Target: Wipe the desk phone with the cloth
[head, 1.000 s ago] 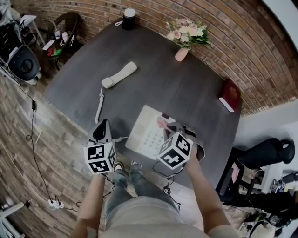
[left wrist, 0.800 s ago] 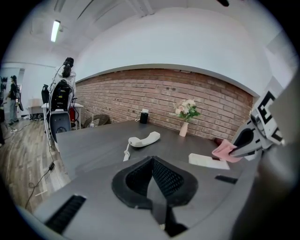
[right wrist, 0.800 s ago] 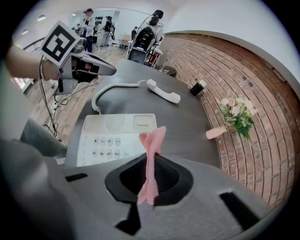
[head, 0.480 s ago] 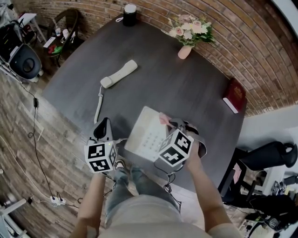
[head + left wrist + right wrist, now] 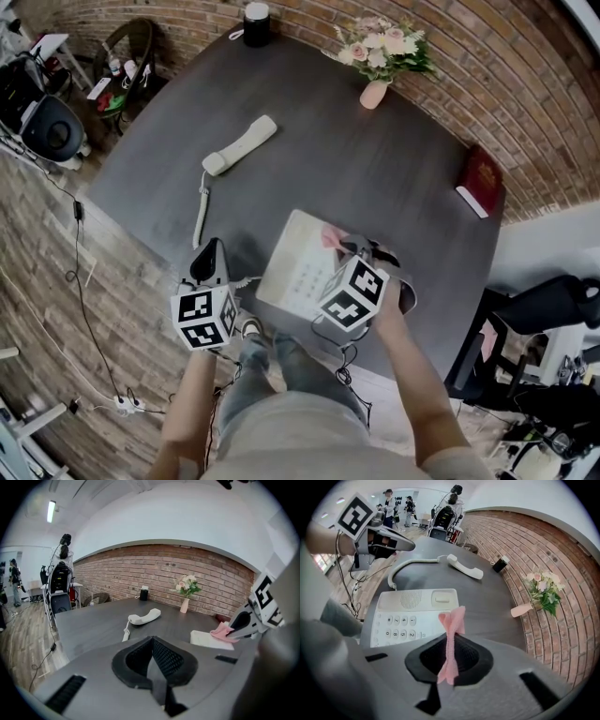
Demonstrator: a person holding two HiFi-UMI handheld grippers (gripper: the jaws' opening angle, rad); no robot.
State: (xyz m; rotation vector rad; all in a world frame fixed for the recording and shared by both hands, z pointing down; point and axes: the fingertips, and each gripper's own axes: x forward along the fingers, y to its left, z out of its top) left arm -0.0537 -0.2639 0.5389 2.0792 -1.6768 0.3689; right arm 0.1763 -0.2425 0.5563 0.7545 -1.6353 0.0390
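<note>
Right gripper point(image 5: 450, 637): jaws clamped on one pink cloth point(image 5: 451, 620), pinched into a thin strip that sticks out past the tips. Left gripper point(image 5: 152, 656): jaws pressed together, nothing between them, held off the near-left desk edge, beside the phone base but apart from it.

Phone base point(image 5: 410, 613) lies flat near the front edge of the desk point(image 5: 375, 169), keypad up, cradle empty. The cloth end sits over the base's far-right part; can't tell whether it's actually pressing on the plastic.

Step, as I read it: wiping the base, probably early, with most of the face left to cover. The next move calls for pushing the cloth down onto the surface and dragging it across keypad and speaker grille, lightly enough that the base doesn't slide. The free left gripper could steady it.

Further out, the handset point(image 5: 241, 146) lies on the desk, well apart from the base and joined to it by the cord point(image 5: 199, 211). It likely needs wiping too.

Far edge: flower vase point(image 5: 375, 92), red book point(image 5: 480, 183), black cylinder point(image 5: 255, 19).

Counts: 2 grippers, 1 cloth, 1 base, 1 handset, 1 cord, 1 vase, 1 book, 1 cylinder.
</note>
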